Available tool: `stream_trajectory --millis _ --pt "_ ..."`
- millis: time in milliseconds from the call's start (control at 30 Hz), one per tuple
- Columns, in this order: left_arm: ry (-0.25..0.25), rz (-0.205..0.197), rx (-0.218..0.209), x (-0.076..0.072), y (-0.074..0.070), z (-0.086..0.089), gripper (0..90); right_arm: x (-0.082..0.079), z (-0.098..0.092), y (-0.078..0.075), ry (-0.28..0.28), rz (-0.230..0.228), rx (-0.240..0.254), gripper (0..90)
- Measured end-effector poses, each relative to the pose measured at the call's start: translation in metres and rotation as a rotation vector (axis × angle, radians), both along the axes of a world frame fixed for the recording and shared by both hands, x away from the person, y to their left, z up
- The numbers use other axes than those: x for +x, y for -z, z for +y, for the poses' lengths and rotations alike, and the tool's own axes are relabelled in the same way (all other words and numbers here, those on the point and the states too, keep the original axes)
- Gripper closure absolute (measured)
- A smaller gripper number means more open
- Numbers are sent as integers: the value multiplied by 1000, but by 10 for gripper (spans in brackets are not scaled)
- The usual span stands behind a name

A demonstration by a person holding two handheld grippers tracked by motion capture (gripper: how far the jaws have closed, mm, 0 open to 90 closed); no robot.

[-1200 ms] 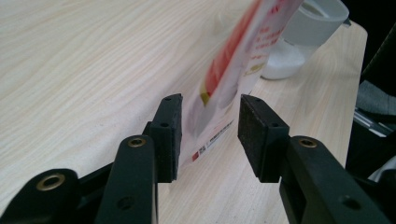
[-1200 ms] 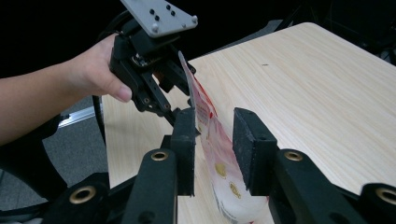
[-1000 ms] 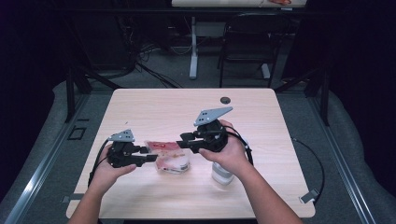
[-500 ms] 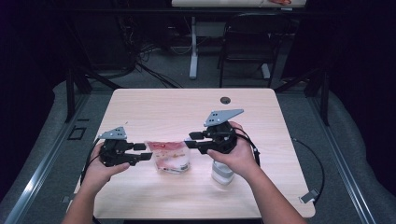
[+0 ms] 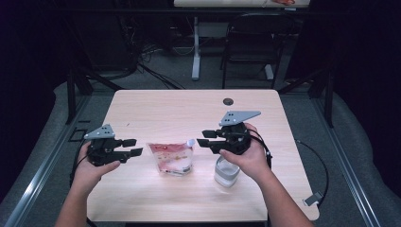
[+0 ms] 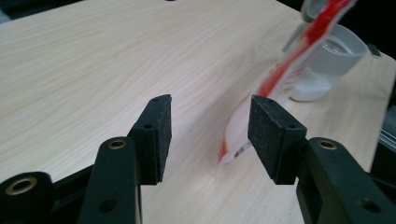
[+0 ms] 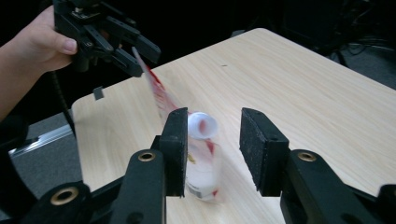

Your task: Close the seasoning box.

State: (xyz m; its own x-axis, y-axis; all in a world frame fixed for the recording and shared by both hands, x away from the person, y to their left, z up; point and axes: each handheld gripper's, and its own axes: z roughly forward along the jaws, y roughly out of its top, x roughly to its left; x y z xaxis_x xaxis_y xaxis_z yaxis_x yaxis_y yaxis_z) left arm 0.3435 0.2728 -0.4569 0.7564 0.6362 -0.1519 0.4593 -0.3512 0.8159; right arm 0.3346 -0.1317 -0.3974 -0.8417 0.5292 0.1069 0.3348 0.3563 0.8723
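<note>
A clear pouch (image 5: pixel 171 158) with red print and a white spout stands upright by itself on the wooden table (image 5: pixel 189 109). My left gripper (image 5: pixel 132 147) hovers just left of it, open, after its jaws widened. In the left gripper view the pouch (image 6: pixel 280 79) leans beyond the right jaw of my left gripper (image 6: pixel 210 135), not between the pads. My right gripper (image 5: pixel 202 137) is to the right of the pouch, its jaws just opening. In the right gripper view the pouch (image 7: pixel 201 158) shows past the open jaws of my right gripper (image 7: pixel 212 149), untouched. A clear plastic cup (image 5: pixel 226 171) sits under my right hand.
A dark round grommet (image 5: pixel 228 101) lies near the table's far edge. A chair (image 5: pixel 250 42) and a desk leg (image 5: pixel 196 47) stand on the floor behind. A cable (image 5: pixel 321 165) trails off the right side. The left hand with its gripper (image 7: pixel 130 46) shows at the table's corner.
Both grippers have drawn away from the pouch, the left one leftward and the right one rightward, with their jaws wider. The pouch now stands free between them.
</note>
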Motion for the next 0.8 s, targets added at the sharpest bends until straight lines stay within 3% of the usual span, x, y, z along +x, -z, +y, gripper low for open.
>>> stream_trajectory --millis 133,300,533,800 --pt "-52 13 -8 2 3 7 497 -2 -8 0 23 -6 8 633" --pt "-80 18 -14 5 7 11 498 -1 -22 1 67 -11 2 642" --pt "-106 10 -1 6 10 13 499 -2 -43 0 125 -21 22 644" --pt "-122 18 5 8 14 13 499 -2 -70 2 236 -37 14 679"
